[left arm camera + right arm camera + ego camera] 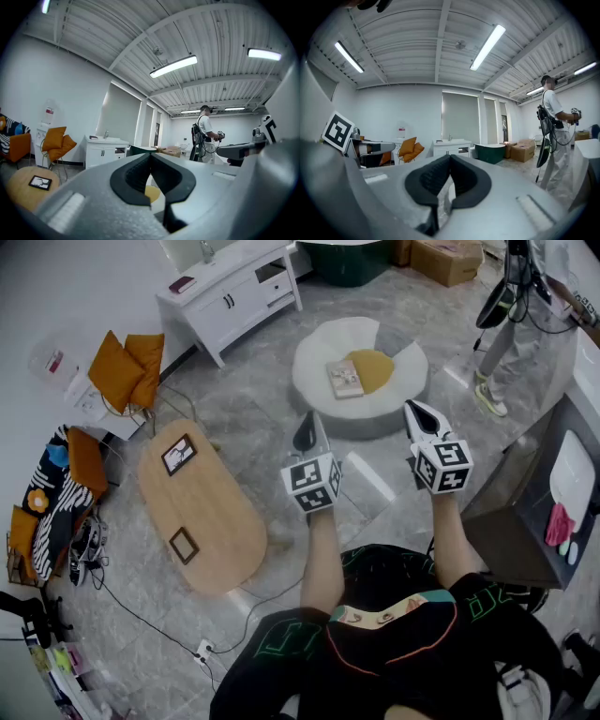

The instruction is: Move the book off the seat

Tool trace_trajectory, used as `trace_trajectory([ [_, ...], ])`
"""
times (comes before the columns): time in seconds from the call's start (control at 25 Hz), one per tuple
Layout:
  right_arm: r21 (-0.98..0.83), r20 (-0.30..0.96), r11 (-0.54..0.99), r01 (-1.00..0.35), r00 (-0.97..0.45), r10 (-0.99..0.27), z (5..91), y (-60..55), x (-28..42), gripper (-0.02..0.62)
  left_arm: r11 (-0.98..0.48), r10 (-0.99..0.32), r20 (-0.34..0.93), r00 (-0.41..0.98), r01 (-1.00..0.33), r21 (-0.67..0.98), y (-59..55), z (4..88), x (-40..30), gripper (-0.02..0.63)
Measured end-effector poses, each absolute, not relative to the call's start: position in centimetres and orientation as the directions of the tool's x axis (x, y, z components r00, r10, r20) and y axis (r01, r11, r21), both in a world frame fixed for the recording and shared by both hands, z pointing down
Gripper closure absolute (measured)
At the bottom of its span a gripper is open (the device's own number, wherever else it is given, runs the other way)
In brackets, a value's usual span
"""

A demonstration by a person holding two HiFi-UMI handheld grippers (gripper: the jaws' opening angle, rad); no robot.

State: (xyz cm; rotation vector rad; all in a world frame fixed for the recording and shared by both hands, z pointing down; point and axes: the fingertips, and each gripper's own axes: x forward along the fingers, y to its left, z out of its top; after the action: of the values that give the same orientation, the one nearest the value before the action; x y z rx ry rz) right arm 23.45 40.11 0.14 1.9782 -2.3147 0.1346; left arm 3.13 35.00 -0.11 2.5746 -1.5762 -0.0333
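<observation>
The book (346,379) lies flat on the round white seat (319,381), left of centre and touching a yellow cushion (373,369) that shares the seat top. Its long axis runs roughly away from the person wearing the camera, slanted a little, with its pale cover facing up. The cover print is too small to read.

Only the head view shows the book. There both grippers are held in the air on the near side of the seat, well apart from the book, with their tips pointing toward it.

The left gripper (150,158) is clenched: its dark pads meet at the tips with nothing between them. Through the gap under its pads only a patch of the yellow cushion and a bit of white seat show, and the gripper's own grey body hides the book.

The right gripper (450,161) is clenched as well, also holding nothing. Its view looks over the seat to a white cabinet (452,146), orange cushions (410,147) and a standing person (553,131) at the right, who is cut off at the top edge of the head view.

An oval wooden table (202,521) stands left of the grippers.
</observation>
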Motion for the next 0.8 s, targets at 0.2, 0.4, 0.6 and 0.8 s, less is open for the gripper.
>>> trace_trajectory([
  [0.2, 0.003, 0.079, 0.136, -0.991, -0.135, -0.988, -0.9, 40.1, 23.9, 0.592, -0.449, -0.89, 0.028, 0.455, -0.886, 0.12, 34.7, -0.5, 3.5, 0.595],
  [0.4, 0.032, 0.077, 0.113, -0.993, -0.11, -0.991, -0.7, 40.1, 24.7, 0.592, -0.473, -0.877, 0.026, 0.48, -0.871, 0.133, 34.7, 0.0, 4.6, 0.595],
  [0.6, 0.01, 0.095, 0.105, -0.994, -0.103, -0.99, 0.0, 40.0, 25.2, 0.592, -0.494, -0.863, 0.033, 0.504, -0.856, 0.149, 34.2, 0.6, 5.2, 0.595],
  [0.8, -0.034, 0.114, 0.118, -0.992, -0.121, -0.986, 0.7, 39.8, 25.9, 0.592, -0.527, -0.838, 0.064, 0.542, -0.835, 0.16, 33.7, 1.9, 6.7, 0.596],
])
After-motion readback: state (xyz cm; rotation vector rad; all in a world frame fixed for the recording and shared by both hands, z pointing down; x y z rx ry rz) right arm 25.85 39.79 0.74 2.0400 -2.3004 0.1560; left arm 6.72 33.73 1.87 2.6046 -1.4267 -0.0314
